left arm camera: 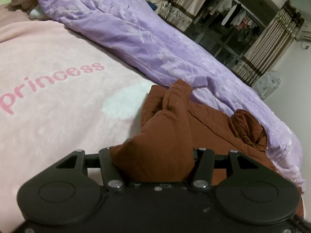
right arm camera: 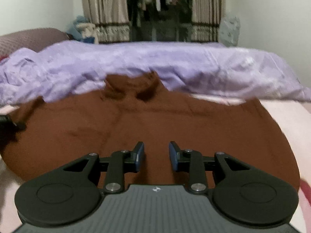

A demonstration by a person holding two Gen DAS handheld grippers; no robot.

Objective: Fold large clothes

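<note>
Brown garment point(right arm camera: 155, 124) spread flat on pink blanket point(left arm camera: 48, 104) of the bed, lying under and ahead of right gripper point(right arm camera: 156, 154) whose fingers point(right arm camera: 140, 153) stand apart and empty, while a bunched fold sits between left gripper point(left arm camera: 153, 155) fingers, hiding them, seemingly clamped; purple duvet point(right arm camera: 175, 66) beyond.

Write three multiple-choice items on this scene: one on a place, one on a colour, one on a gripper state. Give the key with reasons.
1. The crumpled lilac quilt lies where?
A. beyond the garment
B. under it
C. on the floor

2. The large padded garment is:
A. blue
B. rust-brown
C. white

3. The right gripper is:
A. shut on cloth
B. open above the garment
C. out of view

Key: A, the quilt runs along the garment's far edge; B, brown in both views; B, its fingers stand apart, while the left gripper has brown cloth bunched between its fingers.
</note>
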